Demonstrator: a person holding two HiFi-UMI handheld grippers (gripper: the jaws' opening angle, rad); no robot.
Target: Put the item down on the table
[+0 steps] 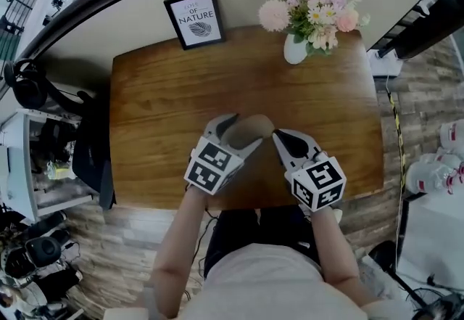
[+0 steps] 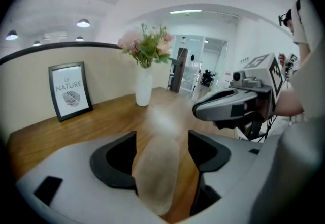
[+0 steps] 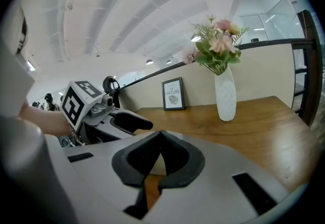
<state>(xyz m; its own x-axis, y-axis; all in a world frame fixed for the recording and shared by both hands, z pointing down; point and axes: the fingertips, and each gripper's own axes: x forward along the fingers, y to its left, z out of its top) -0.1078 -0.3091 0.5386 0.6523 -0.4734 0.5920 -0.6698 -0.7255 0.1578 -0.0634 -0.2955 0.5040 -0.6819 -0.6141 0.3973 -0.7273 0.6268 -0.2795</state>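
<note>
Head view: tan oval item (image 1: 254,125) sits over the near middle of the desk (image 1: 167,101), between the jaws of the left hand-held gripper (image 1: 243,133); the right hand-held gripper (image 1: 279,138) is just beside it.
Left gripper view: jaws wide. The item touches one pad, and bare wood shows beside the other.
Right gripper view: jaws narrow, tips meeting.

The left tool (image 1: 245,130) holds its jaws apart, the right tool (image 1: 276,136) has them pressed together.

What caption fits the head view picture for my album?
Left gripper open around a tan oval item over the wooden table, right gripper shut beside it.
</note>
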